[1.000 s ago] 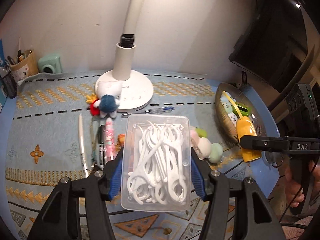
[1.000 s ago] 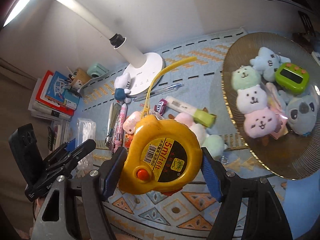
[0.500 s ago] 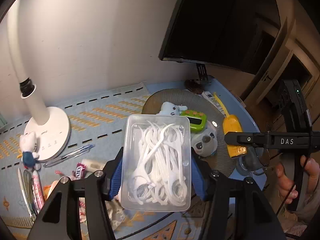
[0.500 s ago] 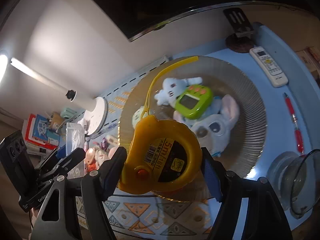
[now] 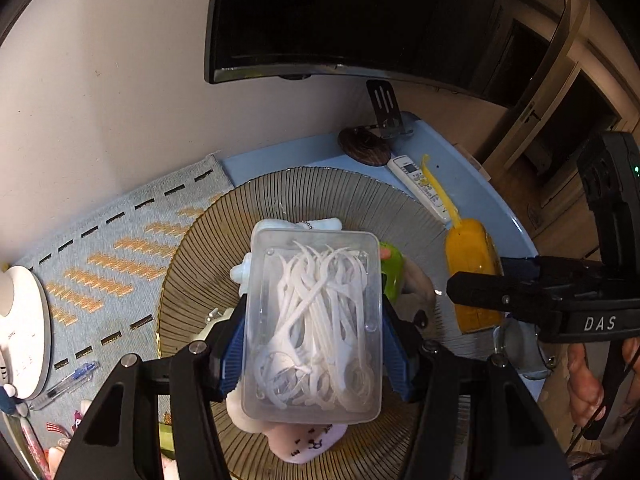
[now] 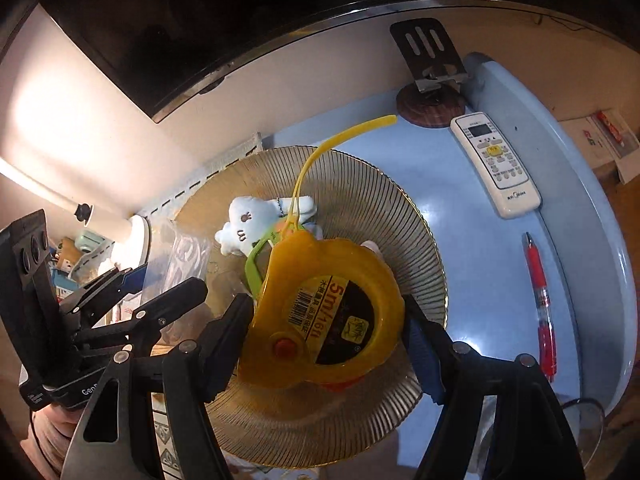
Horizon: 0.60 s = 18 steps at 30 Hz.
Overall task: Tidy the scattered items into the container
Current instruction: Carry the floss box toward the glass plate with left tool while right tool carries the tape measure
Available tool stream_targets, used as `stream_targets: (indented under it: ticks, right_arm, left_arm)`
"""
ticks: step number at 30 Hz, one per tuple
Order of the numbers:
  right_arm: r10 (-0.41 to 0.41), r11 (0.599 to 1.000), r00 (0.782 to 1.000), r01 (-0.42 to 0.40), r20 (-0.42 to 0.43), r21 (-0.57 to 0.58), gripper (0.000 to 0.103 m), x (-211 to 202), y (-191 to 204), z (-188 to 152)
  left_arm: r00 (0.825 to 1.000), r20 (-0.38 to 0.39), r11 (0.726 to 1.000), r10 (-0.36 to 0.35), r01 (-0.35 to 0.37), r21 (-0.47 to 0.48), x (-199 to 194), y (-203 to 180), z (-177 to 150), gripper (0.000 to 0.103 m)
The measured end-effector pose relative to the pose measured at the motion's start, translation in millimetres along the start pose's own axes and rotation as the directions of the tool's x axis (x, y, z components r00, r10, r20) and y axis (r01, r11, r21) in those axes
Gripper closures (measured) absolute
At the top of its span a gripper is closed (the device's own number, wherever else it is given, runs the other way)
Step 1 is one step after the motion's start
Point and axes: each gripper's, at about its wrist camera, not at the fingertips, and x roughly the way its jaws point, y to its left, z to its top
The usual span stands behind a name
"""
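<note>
Two grippers are over the ribbed amber glass plate [image 5: 320, 192], each with something between its fingers. The left gripper [image 5: 314, 336] pinches a clear plastic box of white floss picks [image 5: 314, 320]; its blue pads [image 5: 394, 354] press on the two long sides of the box, and the box is above the middle of the plate, not resting on it as far as I can see. Under the box lie soft toys: a white one [image 5: 276, 226] at the far side and a pale pink one [image 5: 308, 446] at the near side, with a green gadget [image 5: 390, 266] just beside the box on the right. The right gripper [image 6: 328, 320] holds a yellow tape measure [image 6: 324, 312] with a black label and a red button; its fingers close on both sides of the case. The tape measure hangs over the right part of the plate, and its thin yellow strap [image 6: 320, 156] points up and away toward the wall. In the right wrist view a light blue plush [image 6: 244, 224] lies in the plate behind the tape measure. On the blue table [image 6: 472, 248], apart from the plate, I see a white remote control [image 6: 494, 164], a red pen [image 6: 542, 304] and a dark phone stand [image 6: 430, 64]. At the left, on the woven mat [image 5: 100, 240], stands the white lamp base [image 5: 22, 336], with a blue pen [image 5: 66, 384] near it.
</note>
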Motion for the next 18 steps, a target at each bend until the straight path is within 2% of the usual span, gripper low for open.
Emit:
stream_targets:
  ticks: [5, 12, 13, 16, 18]
  right_arm:
    - [-0.017, 0.999, 0.999, 0.016, -0.032, -0.039, 0.030, 22, 2, 12]
    - [-0.002, 1.000, 0.997, 0.002, -0.077, -0.002, 0.030, 39, -8, 18]
    - [0.008, 1.000, 0.996, -0.007, -0.086, 0.013, 0.030, 39, -11, 18]
    - [0.030, 0.999, 0.998, -0.029, -0.059, 0.012, 0.030, 29, -15, 15]
    - [0.031, 0.999, 0.999, -0.031, -0.011, -0.022, 0.030, 15, -12, 14]
  left_arm:
    - [0.999, -0.033, 1.000, 0.013, -0.012, 0.017, 13, 2, -6, 0.049]
    - [0.999, -0.052, 1.000, -0.003, 0.002, -0.011, 18, 7, -5, 0.048]
    - [0.999, -0.049, 1.000, -0.011, 0.010, -0.019, 17, 8, -6, 0.047]
    - [0.999, -0.041, 0.998, -0.032, 0.030, -0.046, 8, 10, -9, 0.031]
    - [0.998, -0.030, 0.997, -0.048, 0.046, -0.059, 2, 9, -13, 0.030]
